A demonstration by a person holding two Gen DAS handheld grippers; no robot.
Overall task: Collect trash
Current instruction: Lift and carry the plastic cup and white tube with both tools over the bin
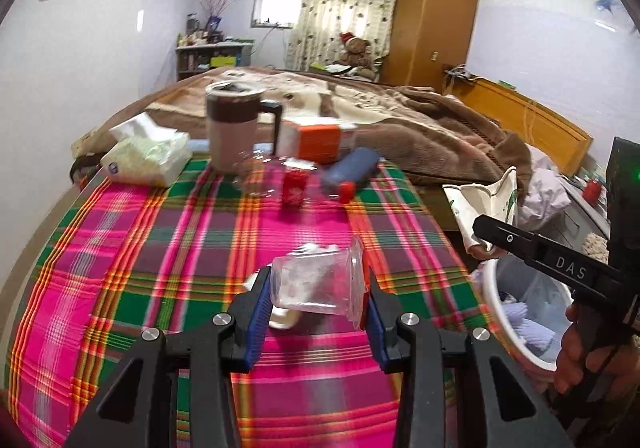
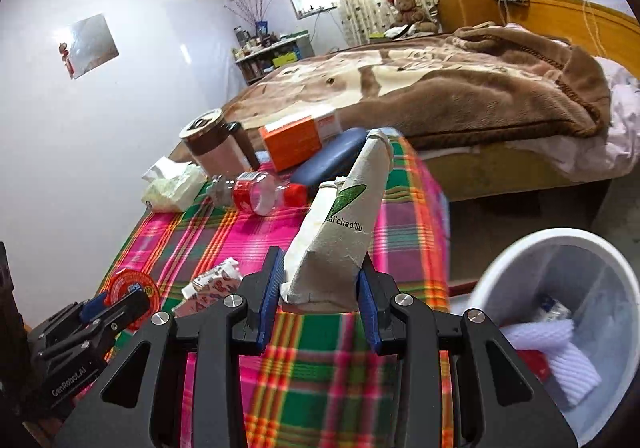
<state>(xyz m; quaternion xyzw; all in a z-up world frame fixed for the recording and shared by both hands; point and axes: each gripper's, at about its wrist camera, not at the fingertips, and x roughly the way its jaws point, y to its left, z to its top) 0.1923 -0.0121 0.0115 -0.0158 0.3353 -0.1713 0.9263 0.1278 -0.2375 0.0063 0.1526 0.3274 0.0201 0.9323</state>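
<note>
My left gripper (image 1: 316, 294) is shut on a clear plastic cup (image 1: 320, 282), lying sideways above the plaid tablecloth (image 1: 160, 268). My right gripper (image 2: 320, 284) is shut on a crumpled white paper bag (image 2: 344, 224) with a green leaf print, held up beside the table's right edge; it also shows in the left wrist view (image 1: 486, 207). A white trash bin (image 2: 560, 328) with white cloth and wrappers inside stands on the floor at the right, also seen in the left wrist view (image 1: 520, 312). A small wrapper (image 2: 212, 284) lies on the cloth near my left gripper (image 2: 116, 308).
At the table's far end stand a brown mug (image 1: 234, 127), a tissue pack (image 1: 148, 155), an orange box (image 1: 320, 139), a blue case (image 1: 352, 167) and a clear bottle with red label (image 2: 260, 191). A bed with a brown blanket (image 1: 420, 127) lies beyond.
</note>
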